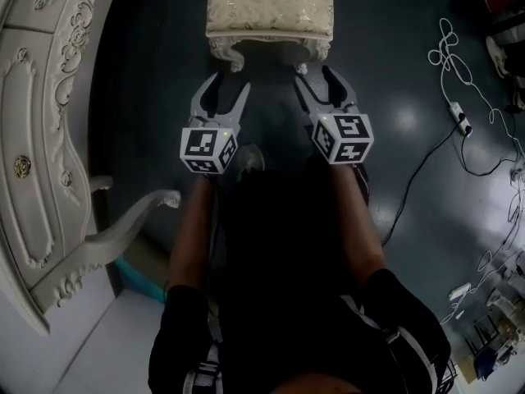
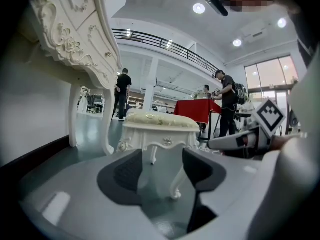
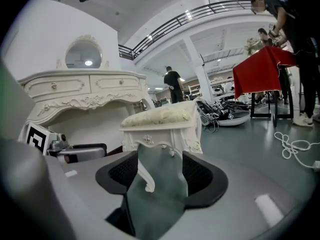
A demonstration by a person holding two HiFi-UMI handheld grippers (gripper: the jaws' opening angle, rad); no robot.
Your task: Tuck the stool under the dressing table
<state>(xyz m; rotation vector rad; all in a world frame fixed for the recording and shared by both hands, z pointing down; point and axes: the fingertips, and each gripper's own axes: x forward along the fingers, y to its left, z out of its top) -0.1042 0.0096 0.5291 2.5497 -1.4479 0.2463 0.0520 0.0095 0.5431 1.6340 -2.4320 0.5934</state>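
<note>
The cream stool (image 1: 271,6) with a brocade cushion stands on the dark floor straight ahead, right of the white carved dressing table (image 1: 49,97). My left gripper (image 1: 225,83) is open just short of the stool's near left leg. My right gripper (image 1: 318,76) is open just short of the near right leg. In the left gripper view the stool (image 2: 160,126) fills the middle, and its curved leg (image 2: 177,181) shows in the gap of the left gripper (image 2: 160,171), not pressed. In the right gripper view a leg (image 3: 145,176) of the stool (image 3: 162,121) likewise shows untouched between the open jaws of the right gripper (image 3: 160,173).
The dressing table's curved leg (image 1: 123,224) juts out at lower left. White and black cables (image 1: 459,113) trail over the floor at right. A red-draped table (image 2: 197,110) and several standing people are far behind the stool.
</note>
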